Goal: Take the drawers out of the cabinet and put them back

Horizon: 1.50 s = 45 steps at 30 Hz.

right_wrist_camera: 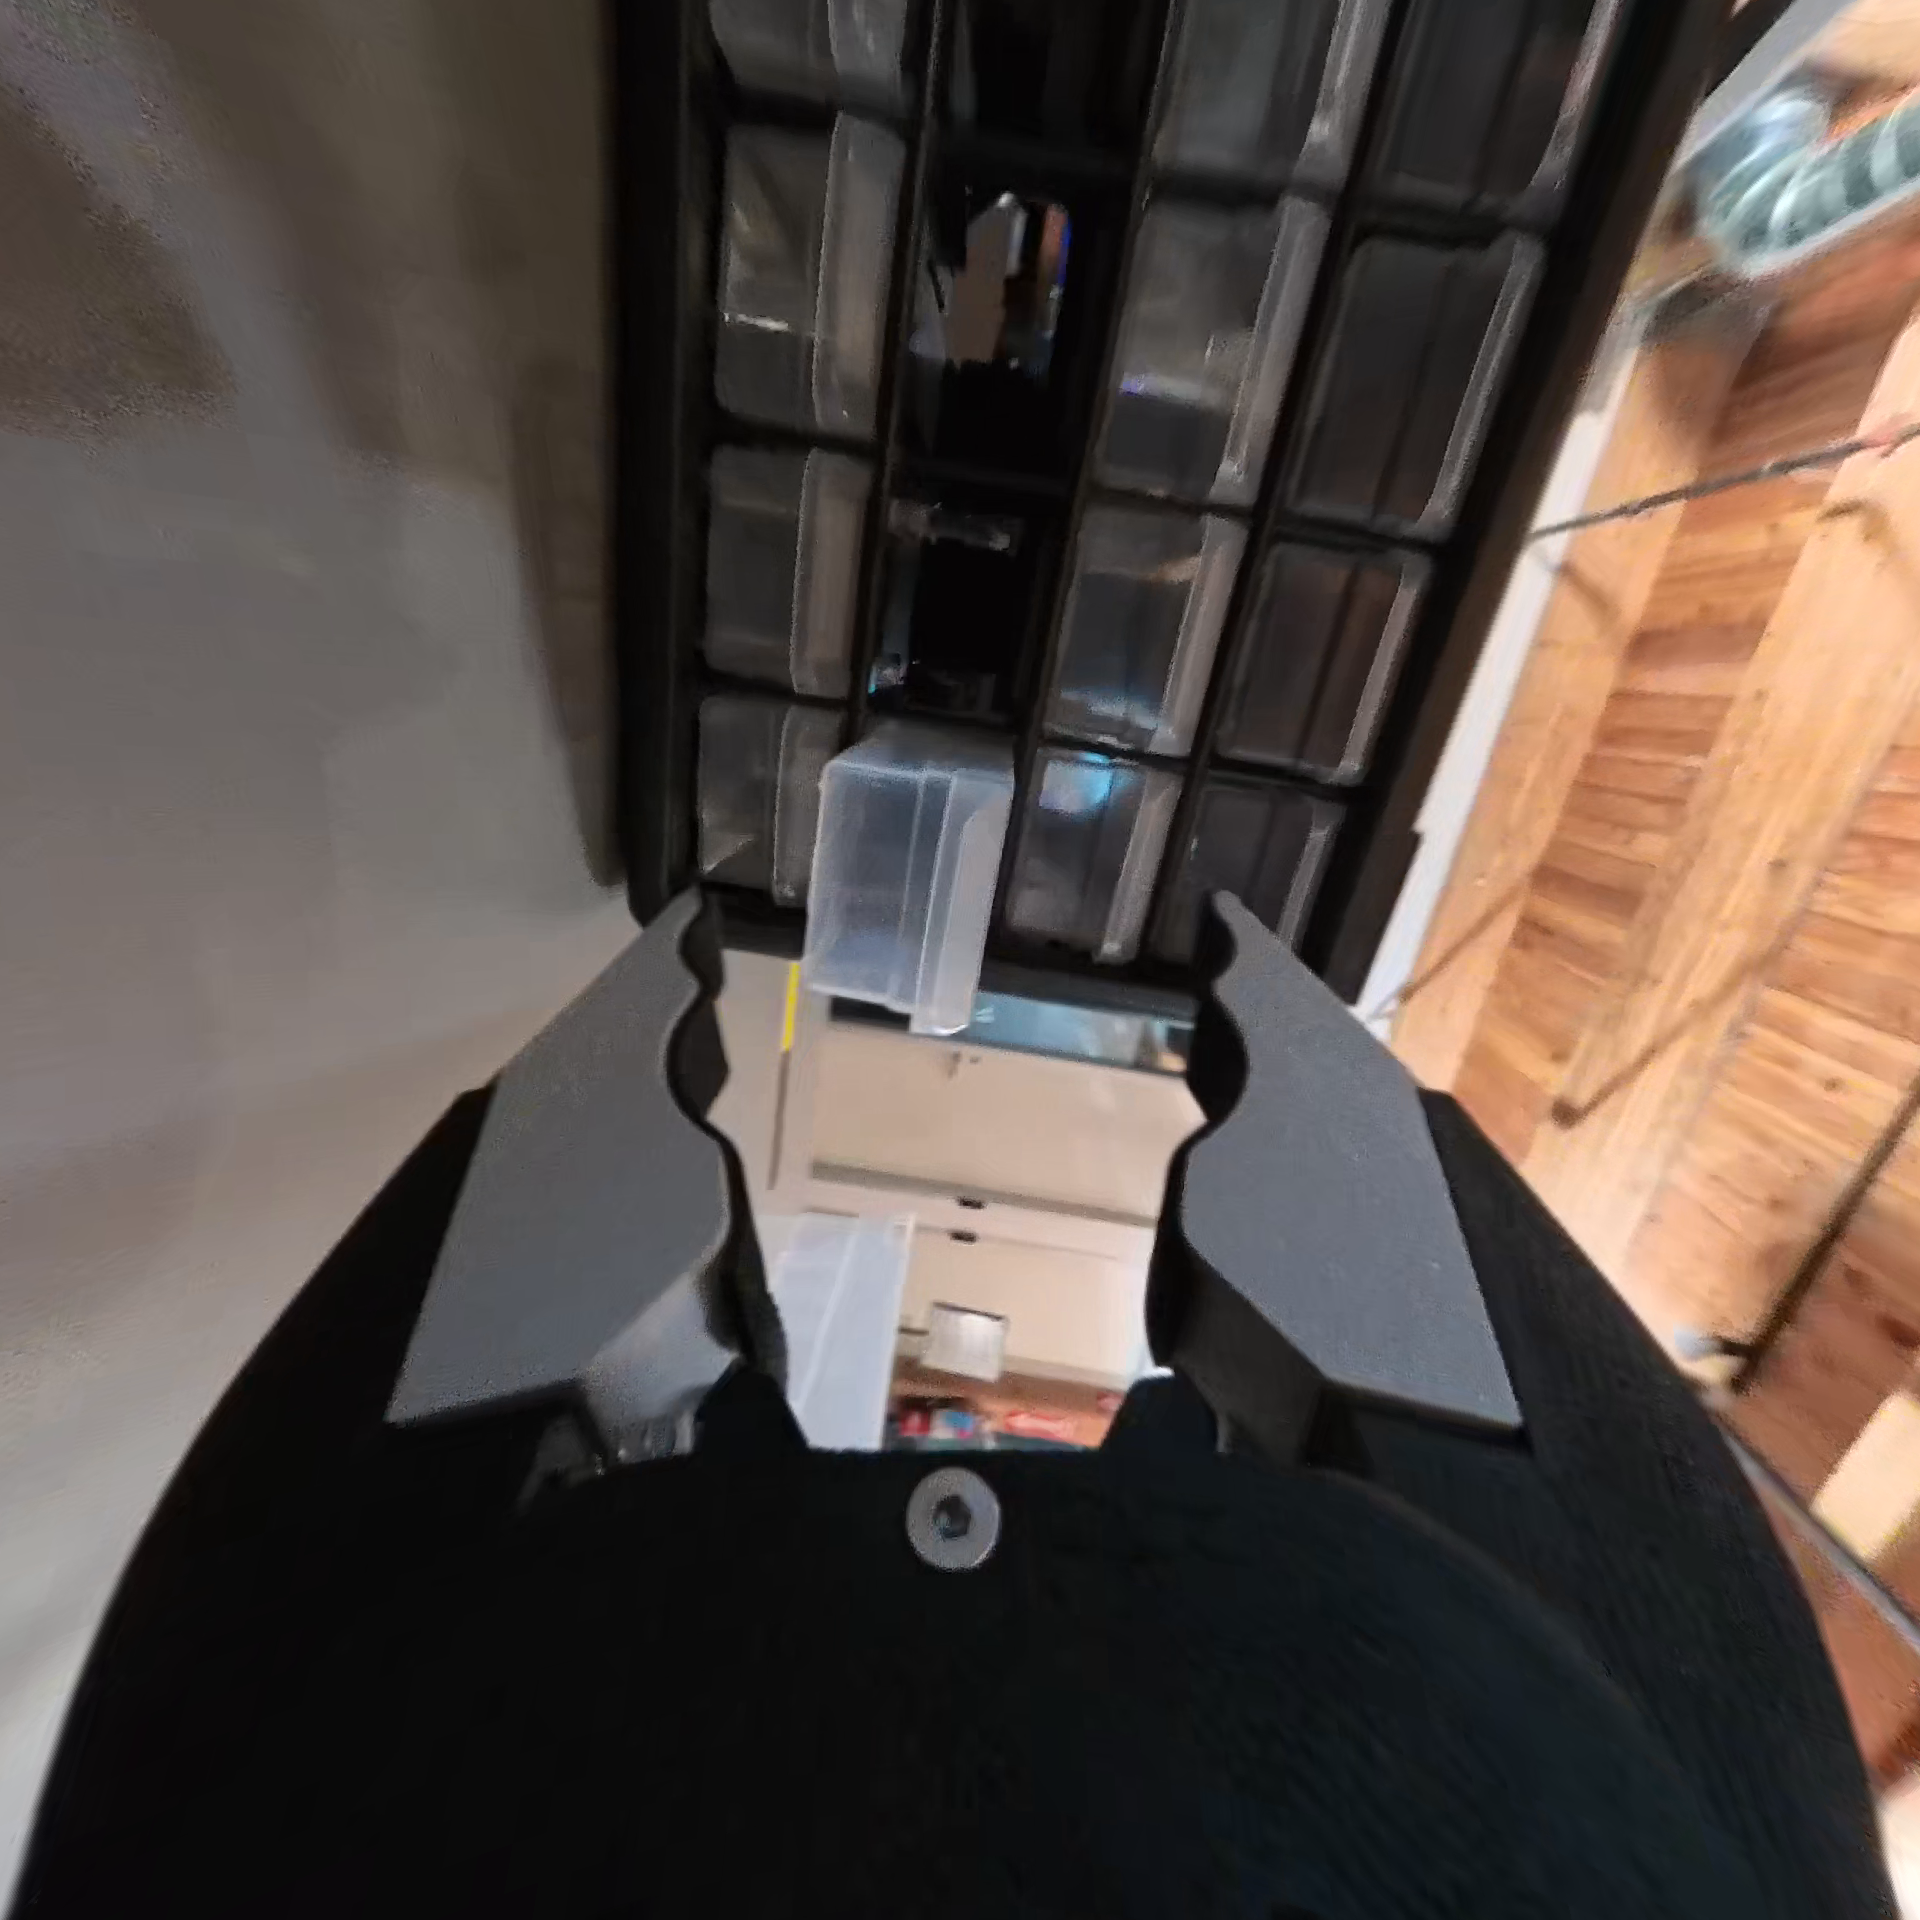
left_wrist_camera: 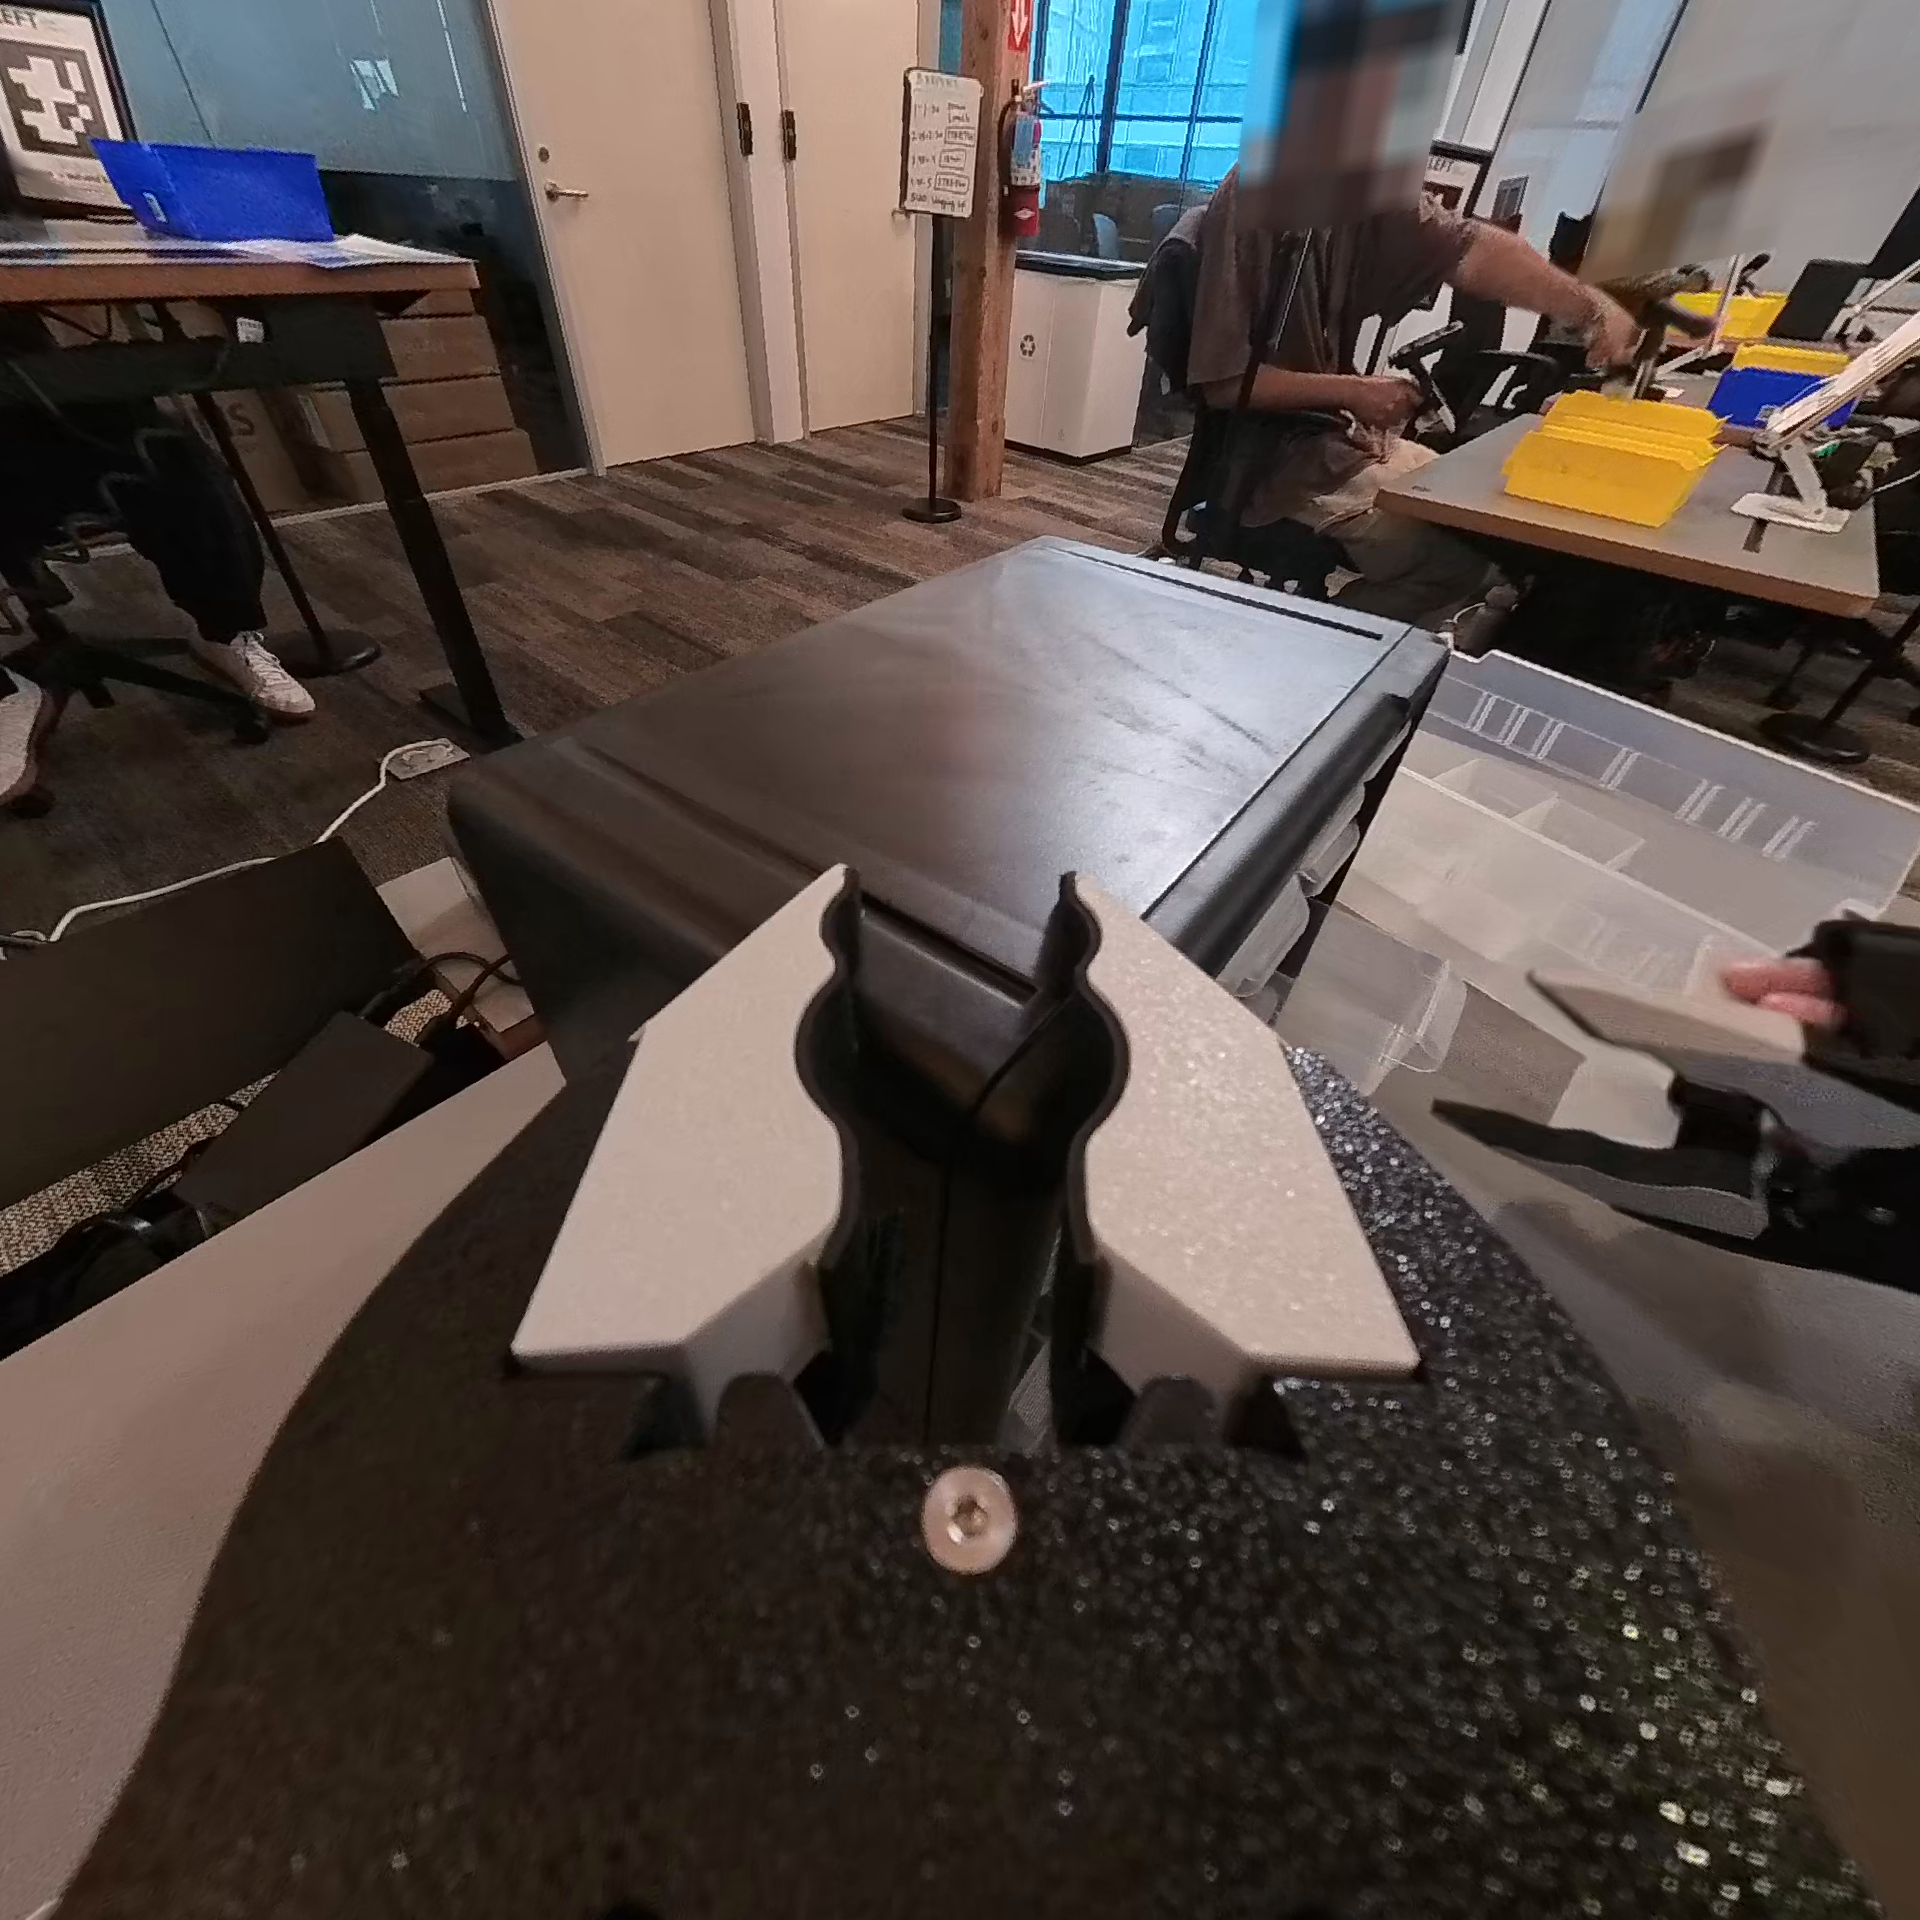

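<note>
In the left wrist view, the left gripper (left_wrist_camera: 961, 914) fills the lower centre of the frame. Its pale grey fingers (left_wrist_camera: 727, 1122) are closed on the near corner edge of the black cabinet (left_wrist_camera: 1039, 707), which runs up between them. The cabinet's flat dark top stretches away toward the upper middle, bare, with carpeted floor (left_wrist_camera: 644, 561) beyond its far edge. At the right edge of this frame the right gripper (left_wrist_camera: 1683, 1049) shows, blurred, in front of a clear plastic organiser bin (left_wrist_camera: 1621, 821).

In the right wrist view, the right gripper (right_wrist_camera: 961, 935) sits at centre with its dark fingers (right_wrist_camera: 582, 1174) spread wide and nothing between them. Just beyond the fingertips, one clear drawer (right_wrist_camera: 899, 894) juts partway out of the cabinet's grid of drawers (right_wrist_camera: 1164, 613). Above it in the frame, the same column has open, dark slots (right_wrist_camera: 987, 343), while closed drawers flank it on both sides. A wooden wall (right_wrist_camera: 1704, 831) fills the right edge.
</note>
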Available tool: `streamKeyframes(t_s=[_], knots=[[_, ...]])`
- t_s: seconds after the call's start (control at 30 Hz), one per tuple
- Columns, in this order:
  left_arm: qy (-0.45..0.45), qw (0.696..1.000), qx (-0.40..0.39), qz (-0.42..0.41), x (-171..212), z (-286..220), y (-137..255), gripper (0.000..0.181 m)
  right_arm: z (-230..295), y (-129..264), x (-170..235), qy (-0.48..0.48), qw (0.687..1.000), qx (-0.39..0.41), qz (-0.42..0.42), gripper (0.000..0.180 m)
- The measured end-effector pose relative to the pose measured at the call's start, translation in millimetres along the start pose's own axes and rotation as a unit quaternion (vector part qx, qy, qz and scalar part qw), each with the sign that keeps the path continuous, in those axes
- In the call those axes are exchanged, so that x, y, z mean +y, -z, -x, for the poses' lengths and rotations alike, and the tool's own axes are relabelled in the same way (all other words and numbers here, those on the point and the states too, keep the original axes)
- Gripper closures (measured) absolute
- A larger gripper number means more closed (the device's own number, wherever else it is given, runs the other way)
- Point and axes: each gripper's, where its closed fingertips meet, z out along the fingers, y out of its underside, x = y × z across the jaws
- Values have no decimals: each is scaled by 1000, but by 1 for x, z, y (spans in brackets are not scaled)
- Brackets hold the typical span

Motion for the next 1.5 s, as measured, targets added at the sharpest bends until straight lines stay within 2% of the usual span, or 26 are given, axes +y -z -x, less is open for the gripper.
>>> streamKeyframes(t_s=[0.1,0.17,0.23,0.27,0.3,0.7,0.83,0.97,1.07,1.17,1.23,1.3,1.33,1.43,1.5], knots=[[0,1000,-1,0,0,0,0,145,3,-16,12,-23,999,-17,23,84],[-1,1000,-1,0,0,0,0,145,5,-30,16,-26,999,-18,35,90],[0,1000,-1,-1,0,0,0,145,7,-43,21,-19,998,-13,55,106],[0,1000,-1,-2,0,0,0,145,11,-46,24,-8,998,-18,65,128],[0,1000,-1,-3,0,0,0,145,15,-47,24,1,997,-30,70,136],[3,1000,3,-4,0,0,0,145,17,25,5,-12,997,-62,49,137],[4,1000,4,-5,0,0,0,145,6,37,3,-129,985,-113,9,137],[5,1000,3,-5,0,0,0,146,-6,44,-2,-233,954,-180,-54,137],[4,1000,2,-4,0,0,0,146,-26,52,-4,-276,936,-196,-94,137],[1,1000,1,-3,0,0,0,145,-44,70,11,-309,922,-231,-40,137],[2,1000,1,-4,0,0,0,145,-61,88,44,-329,916,-224,45,137],[4,1000,2,-5,0,0,0,146,-74,109,87,-360,899,-207,140,137],[4,1000,3,-5,0,0,0,146,-72,120,111,-379,880,-212,193,137],[5,1000,3,-5,0,0,0,146,-47,144,170,-456,787,-249,331,137],[4,1000,3,-5,0,0,0,146,-28,142,186,-529,723,-267,355,138]])
